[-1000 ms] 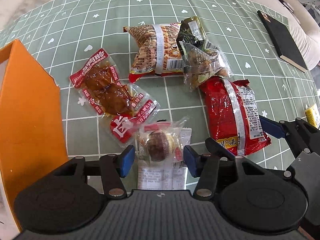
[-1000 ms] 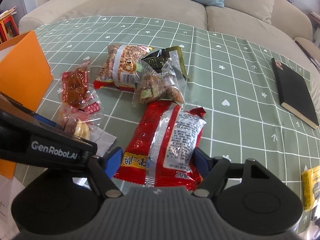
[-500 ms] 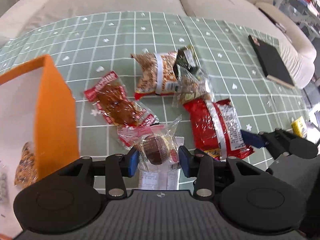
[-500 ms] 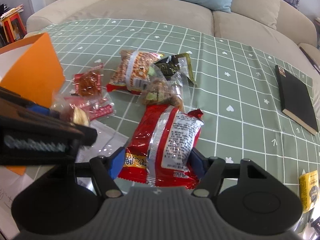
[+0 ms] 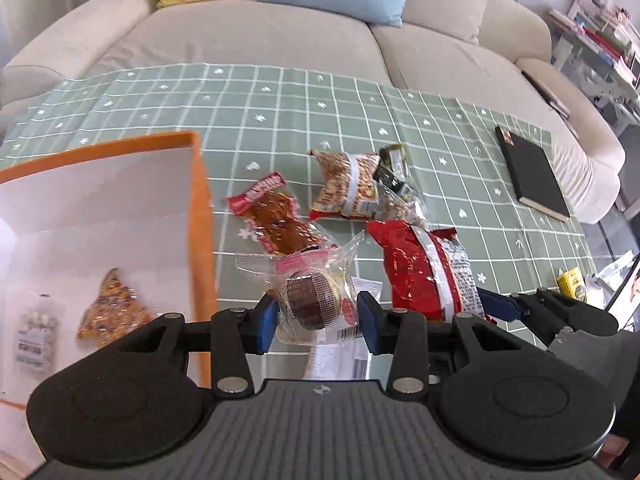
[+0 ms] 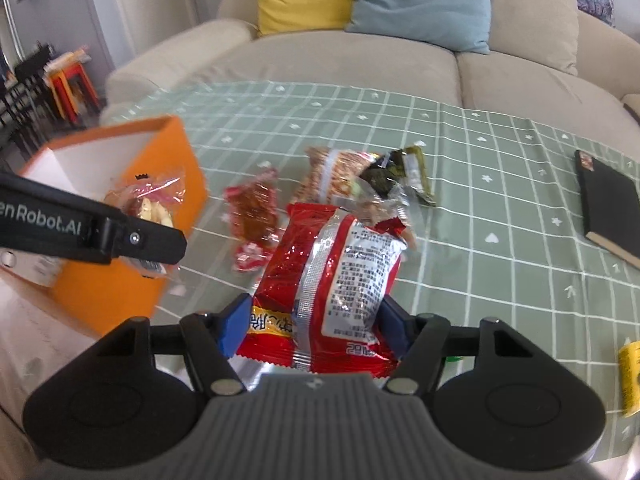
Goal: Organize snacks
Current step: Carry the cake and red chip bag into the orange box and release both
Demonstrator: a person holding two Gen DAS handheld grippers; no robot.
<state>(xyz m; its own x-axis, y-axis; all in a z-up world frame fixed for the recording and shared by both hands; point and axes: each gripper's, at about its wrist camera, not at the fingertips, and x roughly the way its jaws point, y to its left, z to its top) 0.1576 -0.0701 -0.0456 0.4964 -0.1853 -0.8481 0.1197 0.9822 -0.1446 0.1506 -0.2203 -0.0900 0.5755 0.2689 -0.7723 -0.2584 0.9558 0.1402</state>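
Your left gripper has its jaws pinched on the clear-wrapped cake, which hangs between the blue pads, lifted off the bench. What matters for the next move is that the orange box lies to the left of those jaws, its open top just beside them and its near right wall standing between the cake and the white inside. Two snacks already lie in there, a triangular cracker pack and a small white packet, so I judge the cake needs to travel left over that wall before you let go.

Your right gripper has its jaws pressed on the near end of the red bag, whose long axis runs away from you, straight out along the fingers, its far end tipped up over the pile. That hand is further from the box, with the left gripper crossing in front of it in the right wrist view, so it will probably have to wait its turn.

Left on the bench are the red meat packet, the peanut bag and a dark-topped clear packet.
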